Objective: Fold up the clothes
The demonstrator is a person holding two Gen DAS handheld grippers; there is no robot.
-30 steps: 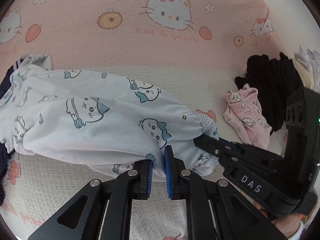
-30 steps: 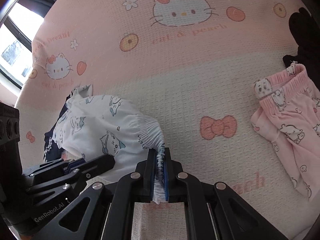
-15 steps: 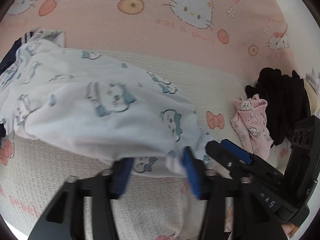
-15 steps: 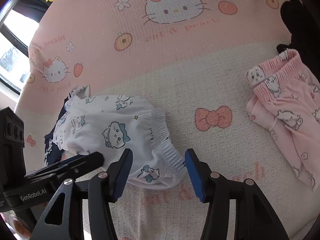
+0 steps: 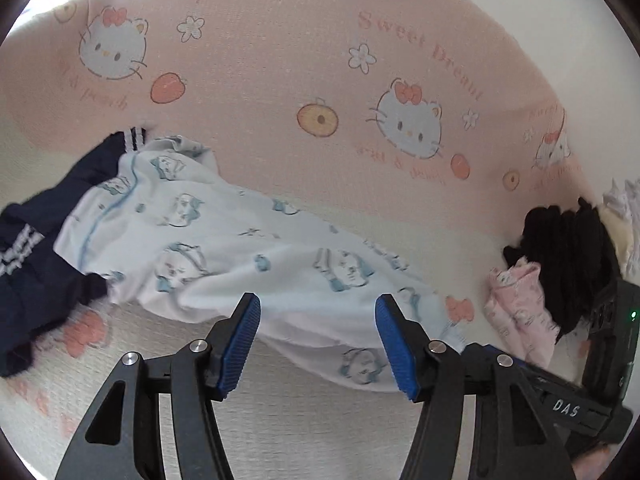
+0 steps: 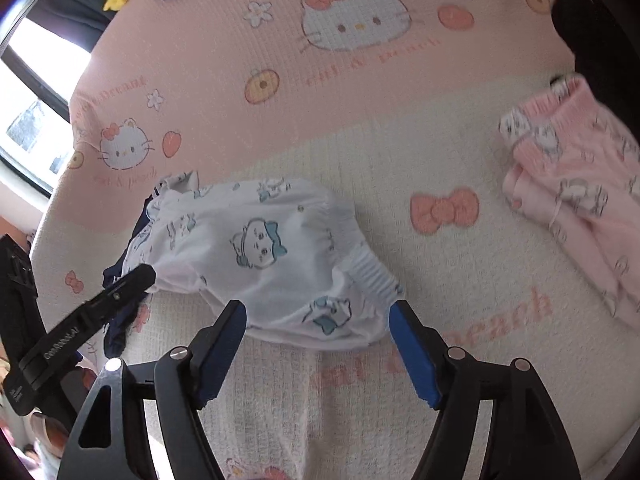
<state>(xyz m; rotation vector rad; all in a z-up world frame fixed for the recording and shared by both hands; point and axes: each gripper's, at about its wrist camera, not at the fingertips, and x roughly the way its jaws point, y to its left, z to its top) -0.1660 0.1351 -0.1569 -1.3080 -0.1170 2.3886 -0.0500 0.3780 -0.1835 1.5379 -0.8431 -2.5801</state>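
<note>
We have the white trousers [image 6: 276,256] folded on the bed; left claw [image 5: 318,342] apart and empty, right claw [image 6: 318,354] opening, empty; pink trousers [image 6: 576,184] remain.

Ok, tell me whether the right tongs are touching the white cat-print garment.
Apart. In the right wrist view the right tongs, jaws opening, stand clear of the white cat-print garment; bedspread shows between each blue pad and the cloth.

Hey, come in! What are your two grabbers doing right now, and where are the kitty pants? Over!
Left gripper open, empty. Right gripper opening, nothing between the jaws. White kitty pants lying loose on the blanket. Pink pants off to the side, nothing in the way.
</note>
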